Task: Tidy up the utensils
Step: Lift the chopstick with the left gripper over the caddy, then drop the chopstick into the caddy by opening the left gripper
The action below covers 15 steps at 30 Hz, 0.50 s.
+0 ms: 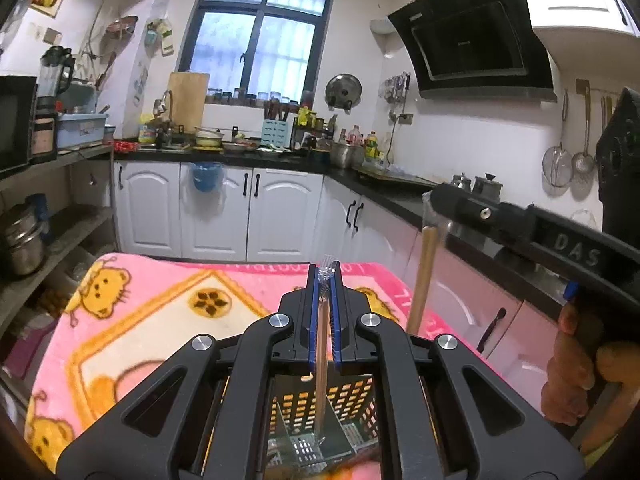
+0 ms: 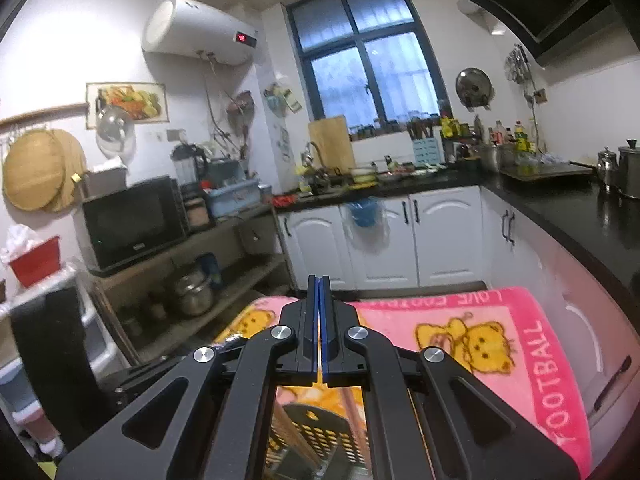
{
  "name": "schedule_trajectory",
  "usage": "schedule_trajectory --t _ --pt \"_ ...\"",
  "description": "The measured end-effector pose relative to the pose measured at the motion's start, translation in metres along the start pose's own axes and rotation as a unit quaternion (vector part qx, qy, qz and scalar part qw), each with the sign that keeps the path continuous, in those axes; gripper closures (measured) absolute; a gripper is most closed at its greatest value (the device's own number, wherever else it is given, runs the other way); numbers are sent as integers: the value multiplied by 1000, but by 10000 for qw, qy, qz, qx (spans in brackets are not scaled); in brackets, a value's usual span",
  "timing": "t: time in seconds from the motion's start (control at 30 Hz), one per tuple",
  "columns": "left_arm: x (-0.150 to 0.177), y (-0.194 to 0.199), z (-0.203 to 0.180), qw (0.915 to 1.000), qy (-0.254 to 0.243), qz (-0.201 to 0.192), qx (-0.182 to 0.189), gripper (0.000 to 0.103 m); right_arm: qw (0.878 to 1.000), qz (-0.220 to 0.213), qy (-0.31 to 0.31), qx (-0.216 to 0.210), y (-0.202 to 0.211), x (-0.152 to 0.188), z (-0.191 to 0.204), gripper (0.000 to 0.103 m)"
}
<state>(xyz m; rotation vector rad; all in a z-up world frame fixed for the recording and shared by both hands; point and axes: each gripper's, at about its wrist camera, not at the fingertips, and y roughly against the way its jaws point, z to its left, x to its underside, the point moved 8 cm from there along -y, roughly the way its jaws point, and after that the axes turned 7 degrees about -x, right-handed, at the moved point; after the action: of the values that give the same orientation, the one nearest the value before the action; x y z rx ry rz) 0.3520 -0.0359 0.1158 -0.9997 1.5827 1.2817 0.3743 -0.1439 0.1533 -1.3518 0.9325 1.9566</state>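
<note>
My left gripper point(image 1: 325, 270) is shut on a thin pale stick-like utensil point(image 1: 321, 360) with a clear top end. The stick hangs straight down between the blue pads, its lower end inside a black perforated utensil basket point(image 1: 354, 396) with dividers. The right gripper point(image 1: 434, 202) comes in from the right, shut on the top of a wooden-handled utensil point(image 1: 422, 276) that hangs down beside the basket. In the right wrist view the right gripper point(image 2: 319, 282) shows its pads together, and the basket point(image 2: 320, 436) lies below it. A hand point(image 1: 572, 360) holds the right gripper's grip.
A pink blanket with yellow bears point(image 1: 160, 320) point(image 2: 520, 320) covers the table under the basket. White cabinets point(image 1: 216, 208) and a black counter point(image 2: 580, 208) run along the back and right. A shelf with pots point(image 1: 24, 248) and a microwave point(image 2: 132, 224) stand at the left.
</note>
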Motion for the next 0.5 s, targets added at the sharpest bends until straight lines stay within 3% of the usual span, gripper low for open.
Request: schedule_trajectory --t 0.5 --pt "40 -9 -10 9992 -233 266 183 100 9987 205 -230 396 12 54 -25 101"
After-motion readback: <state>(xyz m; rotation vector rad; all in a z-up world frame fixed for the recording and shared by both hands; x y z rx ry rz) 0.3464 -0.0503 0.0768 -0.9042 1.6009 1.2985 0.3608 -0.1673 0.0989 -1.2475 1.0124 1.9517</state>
